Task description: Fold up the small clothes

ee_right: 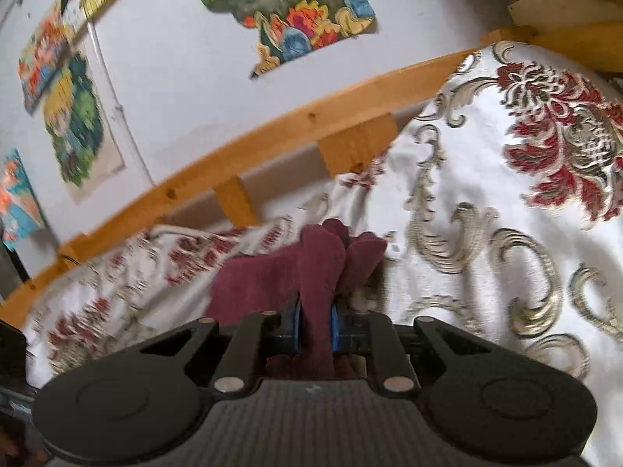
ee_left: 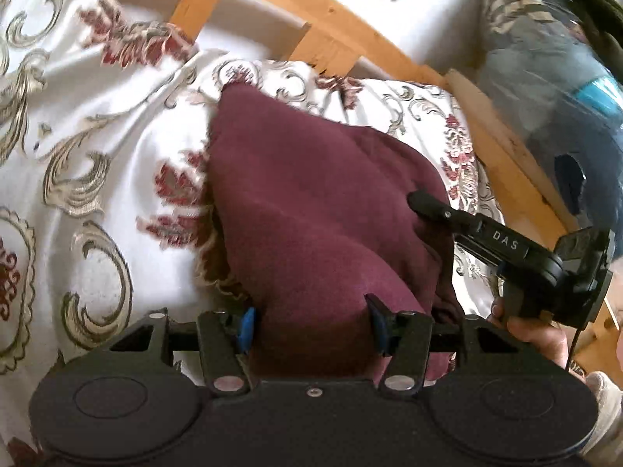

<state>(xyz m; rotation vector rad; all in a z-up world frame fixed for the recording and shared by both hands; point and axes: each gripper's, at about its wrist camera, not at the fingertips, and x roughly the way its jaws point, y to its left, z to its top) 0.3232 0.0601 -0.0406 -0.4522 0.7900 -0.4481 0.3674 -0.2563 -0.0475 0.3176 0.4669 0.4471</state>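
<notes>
Both clamped on the maroon garment [ee_left: 311,202] above the floral bedspread [ee_left: 97,136]: left gripper [ee_left: 311,327] around a thick fold, right gripper [ee_right: 315,330] pinching an edge.

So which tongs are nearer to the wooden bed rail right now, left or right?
Hard to call. Both tongs grip the maroon garment, about equally short of the wooden bed rail: the left tongs hold a wide bunch, the right tongs pinch a narrow fold.
</notes>
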